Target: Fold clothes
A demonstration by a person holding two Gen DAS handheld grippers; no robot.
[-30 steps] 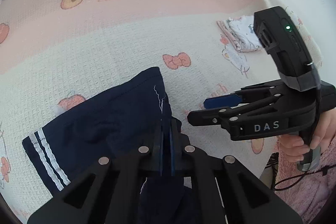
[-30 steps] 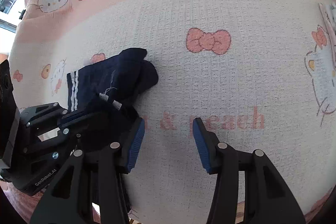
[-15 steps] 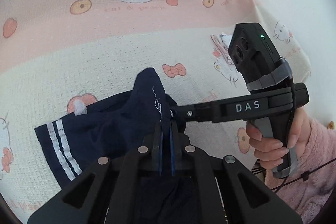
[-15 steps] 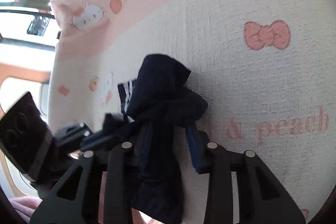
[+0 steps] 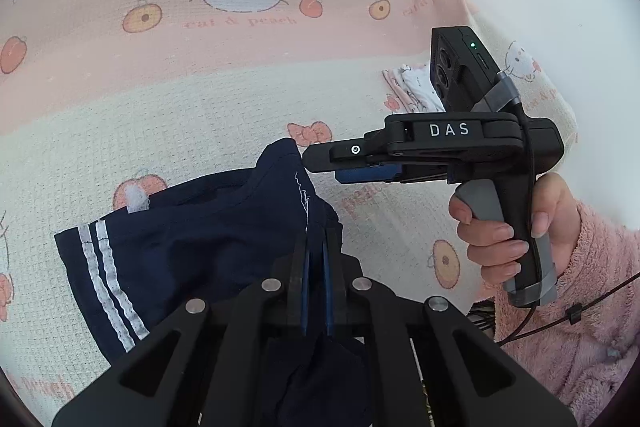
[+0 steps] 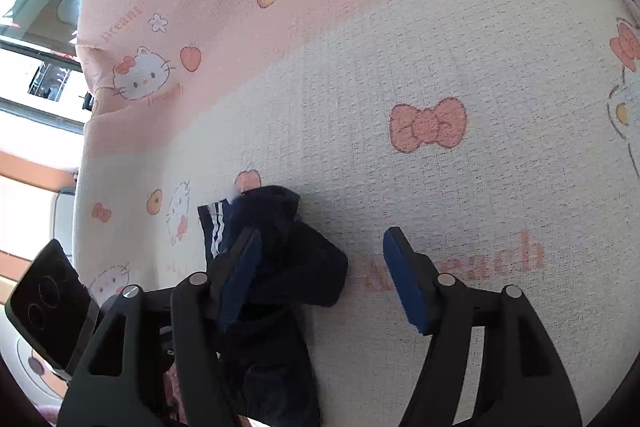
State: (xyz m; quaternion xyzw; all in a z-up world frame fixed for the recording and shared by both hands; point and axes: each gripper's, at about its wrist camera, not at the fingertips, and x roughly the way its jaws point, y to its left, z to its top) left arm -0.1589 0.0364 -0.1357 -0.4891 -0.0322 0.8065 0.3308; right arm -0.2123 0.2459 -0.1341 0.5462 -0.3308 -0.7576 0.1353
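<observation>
Left wrist view: one navy garment [image 5: 192, 247], two grippers.

Pink cartoon-cat bedspread [image 5: 248, 95], daylit window [image 6: 36, 27]

pink-and-cream cat-print blanket [image 5: 200, 99] covers surface | small folded white printed cloth [image 5: 416, 91] lies on it, far right

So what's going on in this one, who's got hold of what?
A person with a handheld gripper in each hand is folding a navy garment with white stripes on a Hello Kitty blanket. The left gripper is shut on a bunched edge of the fabric and lifts it off the blanket. The right gripper is open, its left finger against the cloth, gripping nothing. A small folded pile of light clothes lies further back on the blanket.
</observation>
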